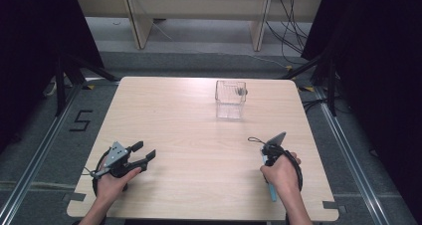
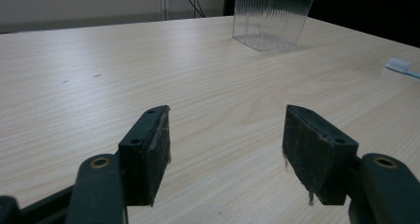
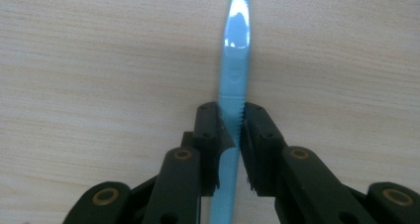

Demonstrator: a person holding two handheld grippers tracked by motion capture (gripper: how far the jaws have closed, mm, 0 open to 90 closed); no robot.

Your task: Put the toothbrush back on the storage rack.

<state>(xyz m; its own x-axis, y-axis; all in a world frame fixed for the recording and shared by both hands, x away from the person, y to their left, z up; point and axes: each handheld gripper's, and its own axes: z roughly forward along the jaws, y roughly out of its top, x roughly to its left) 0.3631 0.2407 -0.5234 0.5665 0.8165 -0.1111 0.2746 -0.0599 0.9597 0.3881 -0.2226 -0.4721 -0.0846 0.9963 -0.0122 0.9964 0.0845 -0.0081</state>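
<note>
Nearest the camera in the high view, two forearms come in from the bottom edge, each hand gripping a tool on the pale wooden table point(image 1: 199, 135). At about five o'clock of the tabletop, the right gripper point(image 1: 269, 161) points down at the wood, its jaws pressed together on a light blue toothbrush point(image 1: 272, 191); the right gripper view shows the blue handle point(image 3: 233, 100) pinched between both black pads, running straight away along the wood grain. The handle's tail sticks out below the right hand point(image 1: 281, 174) toward the table's near edge, and the brush lies flat on the surface. At about seven o'clock, the left gripper point(image 1: 144, 155) sits low over the table in the left hand point(image 1: 113, 182), its grey three-cornered plate on top, jaws spread wide with nothing between them; the left gripper view shows bare wood between its pads point(image 2: 156, 149). Farther off, toward one o'clock on the table, a clear ribbed plastic container point(image 1: 230, 99) stands upright, well apart from both grippers. Beyond the table's far edge lie grey floor and the legs of a wooden bench point(image 1: 142, 23).
</note>
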